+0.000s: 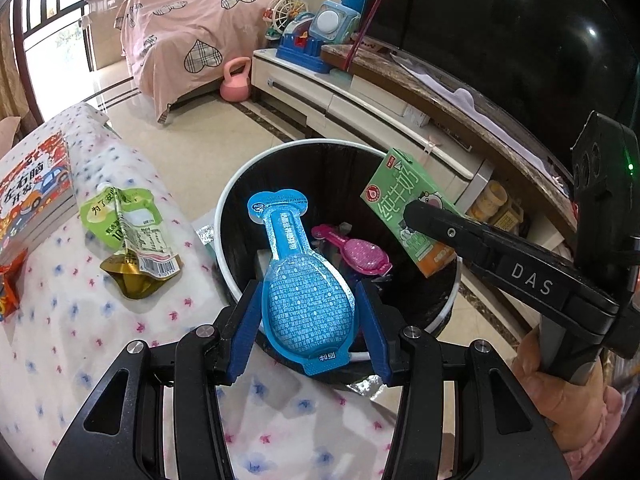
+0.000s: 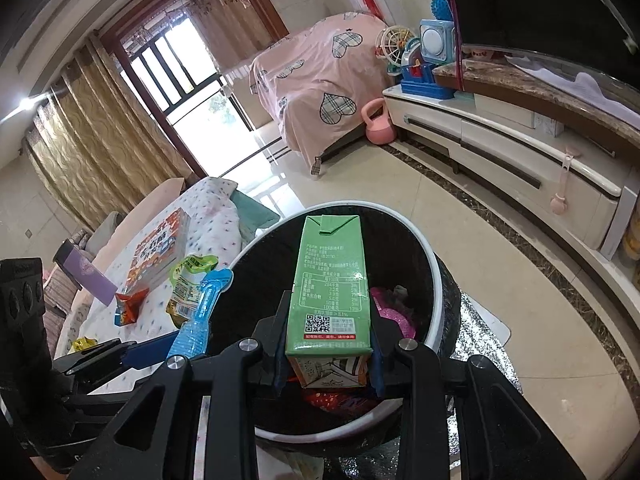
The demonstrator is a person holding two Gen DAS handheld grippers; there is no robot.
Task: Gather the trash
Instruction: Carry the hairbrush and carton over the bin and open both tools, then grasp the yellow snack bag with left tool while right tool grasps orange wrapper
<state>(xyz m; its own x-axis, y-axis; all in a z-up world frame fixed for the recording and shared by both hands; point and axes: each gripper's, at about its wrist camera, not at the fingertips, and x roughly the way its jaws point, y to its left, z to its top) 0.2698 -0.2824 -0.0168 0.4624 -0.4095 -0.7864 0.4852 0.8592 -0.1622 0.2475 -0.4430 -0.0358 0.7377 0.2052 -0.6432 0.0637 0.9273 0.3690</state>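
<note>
We hold the left gripper above the near rim of the trash bin. Its blue fingers are partly closed and press on both sides of a blue plastic pouch, whose narrow neck points away from us over the dark inside of the bin. Our right gripper is over the same bin, a little to the right of the left one. Its fingers stand narrower and clamp the bottom part of a green milk carton, which stands almost upright above the opening. Inside the bin lies a pink pouch. On the left, on the flowered cloth, a green drink pouch lies flat, near a book, well apart from the bin.
</note>
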